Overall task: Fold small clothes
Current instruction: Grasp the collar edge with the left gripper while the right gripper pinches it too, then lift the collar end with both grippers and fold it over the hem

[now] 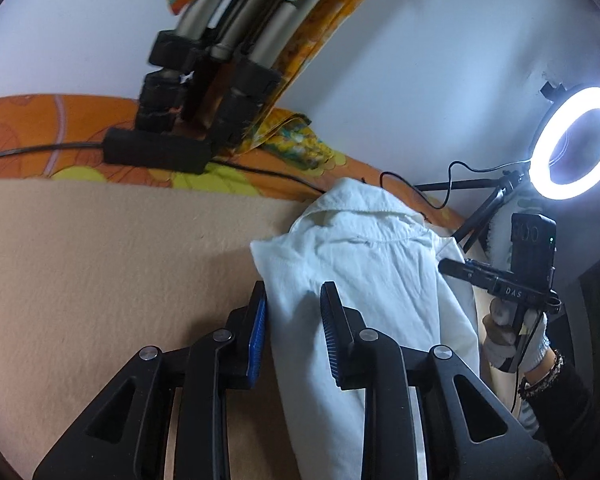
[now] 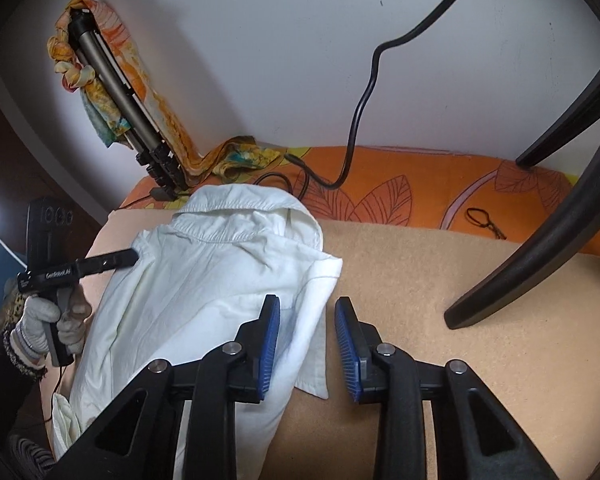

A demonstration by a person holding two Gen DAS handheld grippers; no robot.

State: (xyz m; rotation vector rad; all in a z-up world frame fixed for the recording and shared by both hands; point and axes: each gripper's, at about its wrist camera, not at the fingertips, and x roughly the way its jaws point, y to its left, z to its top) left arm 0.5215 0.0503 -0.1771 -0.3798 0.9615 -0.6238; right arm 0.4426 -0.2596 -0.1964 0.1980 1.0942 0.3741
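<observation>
Evidently a fold had just been laid, both sides of the white shirt [image 2: 204, 276] turned in on the beige blanket [image 2: 440, 280]. The left gripper [image 1: 293, 308] and right gripper [image 2: 307, 322] stood apart, gripping nothing, each astride one long shirt edge. Next probably called for clamping the hem and carrying it toward the collar.

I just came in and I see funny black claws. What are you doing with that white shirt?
A person is folding a white shirt on a tan blanket, with a gripper in each gloved hand. The shirt is already folded narrow, collar at the far end. The left gripper has one edge of the shirt between its blue pads, the right gripper the other edge. Both sets of jaws stand open, not pinching the cloth.
</observation>
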